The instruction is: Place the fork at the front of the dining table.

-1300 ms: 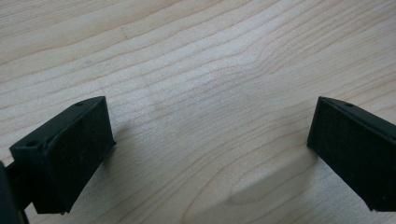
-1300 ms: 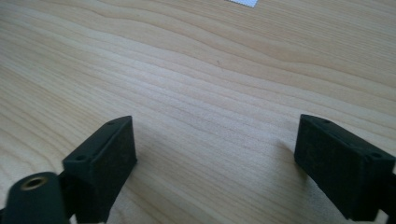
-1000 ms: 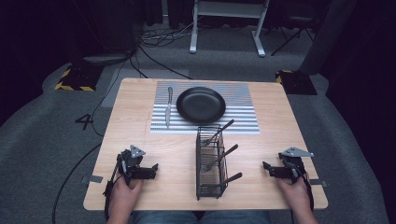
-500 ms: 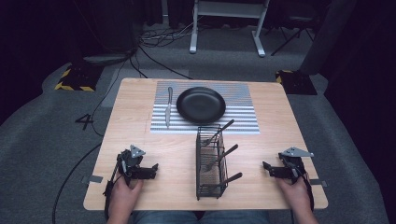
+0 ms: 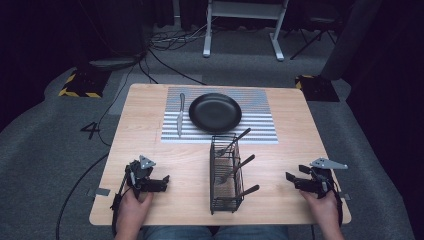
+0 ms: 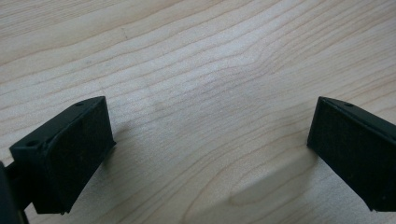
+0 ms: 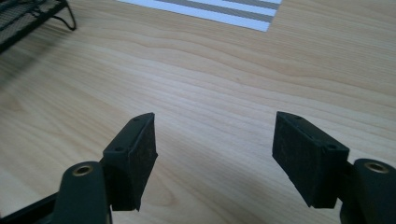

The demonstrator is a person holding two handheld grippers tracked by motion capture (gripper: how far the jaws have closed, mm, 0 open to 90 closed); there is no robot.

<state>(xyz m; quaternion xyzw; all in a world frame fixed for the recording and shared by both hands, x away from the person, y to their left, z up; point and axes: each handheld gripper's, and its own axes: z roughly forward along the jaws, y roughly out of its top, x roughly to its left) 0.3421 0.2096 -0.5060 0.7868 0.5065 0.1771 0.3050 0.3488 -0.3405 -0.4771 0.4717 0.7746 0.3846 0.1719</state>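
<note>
A dim room with grey carpet surrounds a light wooden bench [image 5: 150, 135], and cables trail over the floor behind it. At the far middle of the bench lies a striped mat [image 5: 260, 127]. A black plate [image 5: 215, 112] sits on the mat, and a knife [image 5: 180, 114] lies just beside the plate on its left, pointing away from the person.

Nearer the person, in the middle of the bench, stands a black wire basket [image 5: 226, 172]. Several pieces of cutlery [image 5: 239, 167] lean in it, their dark handles sticking out toward the right.

The left tongs [image 5: 159, 183] rest low at the near left of the bench, held in the person's left hand [image 5: 131, 207], well apart from the basket. Their jaws stand wide apart with bare wood between them, as the left gripper view shows.

The right tongs [image 5: 291, 179] rest at the near right, held in the right hand [image 5: 322, 205], also well apart from the basket. Their jaws have just been closing, yet they are parted with nothing between them. In the right gripper view a corner of the basket [image 7: 28, 18] and the edge of the mat [image 7: 219, 11] lie ahead of the jaws.
</note>
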